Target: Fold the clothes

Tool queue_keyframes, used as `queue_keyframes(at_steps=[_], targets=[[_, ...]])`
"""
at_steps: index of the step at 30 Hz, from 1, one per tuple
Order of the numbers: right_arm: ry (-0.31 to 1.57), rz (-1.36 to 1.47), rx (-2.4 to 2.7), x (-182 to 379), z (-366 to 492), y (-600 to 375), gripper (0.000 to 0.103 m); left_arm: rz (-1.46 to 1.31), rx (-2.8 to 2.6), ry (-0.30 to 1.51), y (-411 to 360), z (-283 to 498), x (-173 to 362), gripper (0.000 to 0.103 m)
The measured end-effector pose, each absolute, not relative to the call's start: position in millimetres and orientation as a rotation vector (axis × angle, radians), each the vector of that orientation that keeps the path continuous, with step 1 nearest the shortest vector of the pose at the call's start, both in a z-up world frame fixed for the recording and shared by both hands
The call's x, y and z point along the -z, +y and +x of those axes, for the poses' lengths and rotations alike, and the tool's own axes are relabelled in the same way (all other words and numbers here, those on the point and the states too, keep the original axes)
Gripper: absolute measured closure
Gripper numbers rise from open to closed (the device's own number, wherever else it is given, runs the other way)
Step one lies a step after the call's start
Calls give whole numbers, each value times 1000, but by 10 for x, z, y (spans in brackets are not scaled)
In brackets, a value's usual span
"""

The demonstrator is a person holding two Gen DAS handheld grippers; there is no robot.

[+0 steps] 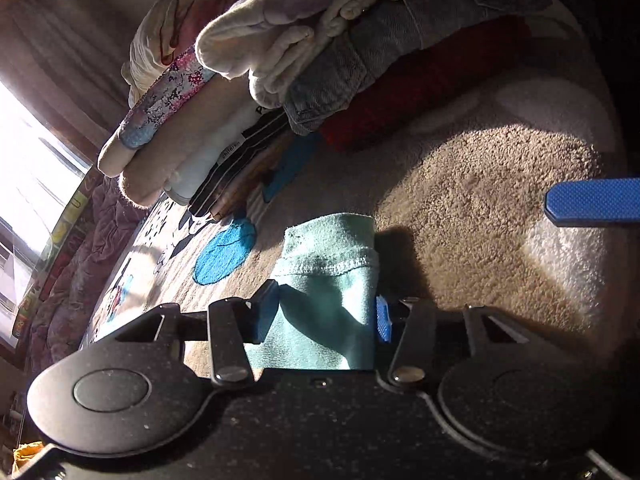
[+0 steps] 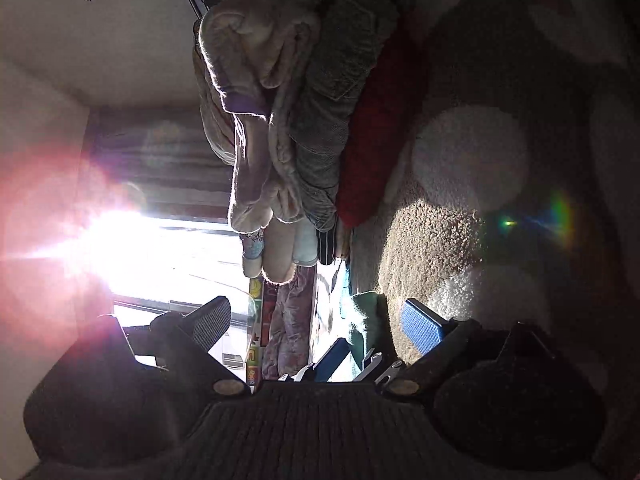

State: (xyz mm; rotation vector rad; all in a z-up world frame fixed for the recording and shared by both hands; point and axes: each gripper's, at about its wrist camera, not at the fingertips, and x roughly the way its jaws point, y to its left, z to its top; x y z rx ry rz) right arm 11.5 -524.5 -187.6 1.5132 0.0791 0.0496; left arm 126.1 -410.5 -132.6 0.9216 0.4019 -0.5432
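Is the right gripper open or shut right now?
Open. In the right wrist view the right gripper has its fingers spread wide apart, with nothing between them; the teal knitted cloth lies beyond.

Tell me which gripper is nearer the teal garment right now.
Left. The left gripper is shut on the teal garment, pinching it between both pads. The right gripper is open and apart from it; its blue finger hovers off to the side above the carpet.

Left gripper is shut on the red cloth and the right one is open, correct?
Not quite. The left gripper is shut on the teal cloth, not the red one; the left wrist view shows it. The red cloth lies in the pile. The right gripper is open, as you say.
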Motion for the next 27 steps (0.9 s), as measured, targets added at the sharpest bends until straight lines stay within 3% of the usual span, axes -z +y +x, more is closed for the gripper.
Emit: queue_keyframes(at_steps=[4, 13, 21, 27], targets=[[47, 1473, -48, 1829, 138, -5209, 12, 901, 560, 418, -4122, 1292, 1227, 95], [93, 1331, -134, 1646, 237, -4969, 11, 351, 619, 518, -3225, 1566, 409, 98], [286, 693, -299, 1085, 443, -3907, 12, -120, 605, 446, -1644, 1650, -350, 98], [381, 307, -377, 1011, 310, -2950, 13, -317, 529, 404, -681, 1679, -505, 98]])
